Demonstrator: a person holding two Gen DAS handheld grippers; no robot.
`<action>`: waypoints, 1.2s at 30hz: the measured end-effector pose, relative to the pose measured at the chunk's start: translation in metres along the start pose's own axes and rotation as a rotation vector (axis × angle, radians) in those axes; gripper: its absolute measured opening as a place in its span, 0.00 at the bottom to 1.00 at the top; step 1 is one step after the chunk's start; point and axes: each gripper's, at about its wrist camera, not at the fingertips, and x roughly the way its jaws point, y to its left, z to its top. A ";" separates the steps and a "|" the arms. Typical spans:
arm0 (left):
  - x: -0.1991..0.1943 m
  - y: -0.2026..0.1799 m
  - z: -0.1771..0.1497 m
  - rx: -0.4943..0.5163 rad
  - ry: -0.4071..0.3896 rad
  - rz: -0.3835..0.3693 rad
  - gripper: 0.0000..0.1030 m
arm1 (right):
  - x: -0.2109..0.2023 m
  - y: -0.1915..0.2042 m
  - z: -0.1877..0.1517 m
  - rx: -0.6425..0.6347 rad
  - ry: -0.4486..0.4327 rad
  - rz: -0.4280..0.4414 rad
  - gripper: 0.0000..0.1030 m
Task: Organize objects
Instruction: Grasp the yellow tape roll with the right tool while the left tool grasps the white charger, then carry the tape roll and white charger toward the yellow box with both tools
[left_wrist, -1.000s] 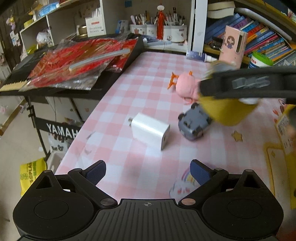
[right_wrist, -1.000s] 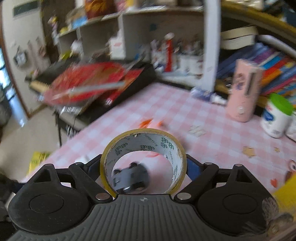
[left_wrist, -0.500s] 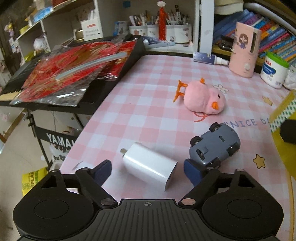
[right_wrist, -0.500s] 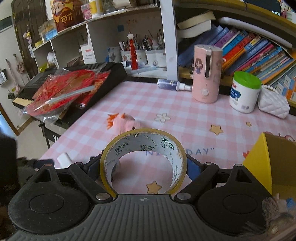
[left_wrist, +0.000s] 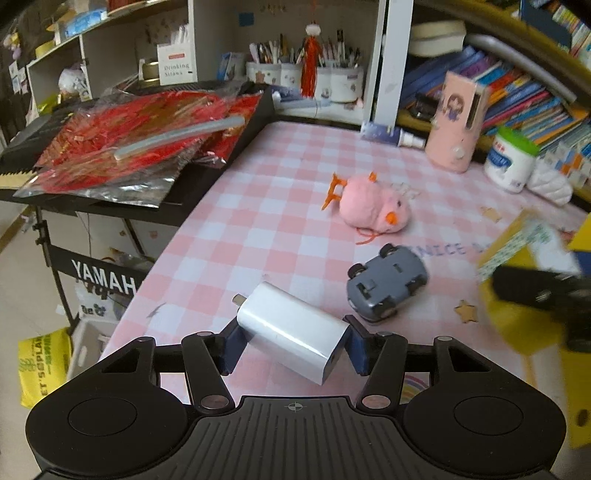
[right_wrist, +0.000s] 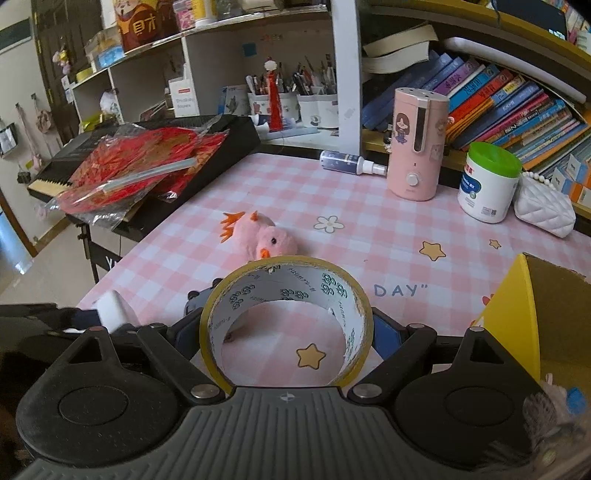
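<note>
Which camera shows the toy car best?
The left wrist view. There the toy car lies in full sight on the checked tablecloth, beyond the white charger, wheels and underside showing. In the right wrist view only a dark sliver of it peeks from behind the tape roll.

The table (right_wrist: 369, 192) wears a pink checked cloth. A pink plush chick (right_wrist: 264, 236) lies on its side near the middle. Toward the camera from the chick lie a grey toy car (left_wrist: 386, 288), upside down, and beside that a white charger (left_wrist: 291, 338). Behind the chick, at the table's far edge, a spray bottle (right_wrist: 349, 162) lies flat; right of it stand a pink humidifier (right_wrist: 417, 144), a green-lidded tub (right_wrist: 487, 182) and a white pouch (right_wrist: 543, 208).
</note>
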 end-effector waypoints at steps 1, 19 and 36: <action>-0.006 0.001 0.000 -0.005 0.001 -0.007 0.53 | -0.001 0.002 -0.001 -0.004 0.000 -0.001 0.86; -0.082 0.013 -0.044 0.020 -0.036 -0.115 0.53 | -0.049 0.031 -0.046 -0.007 0.015 -0.057 0.86; -0.139 0.032 -0.105 0.082 -0.033 -0.186 0.53 | -0.110 0.076 -0.109 0.043 0.034 -0.094 0.86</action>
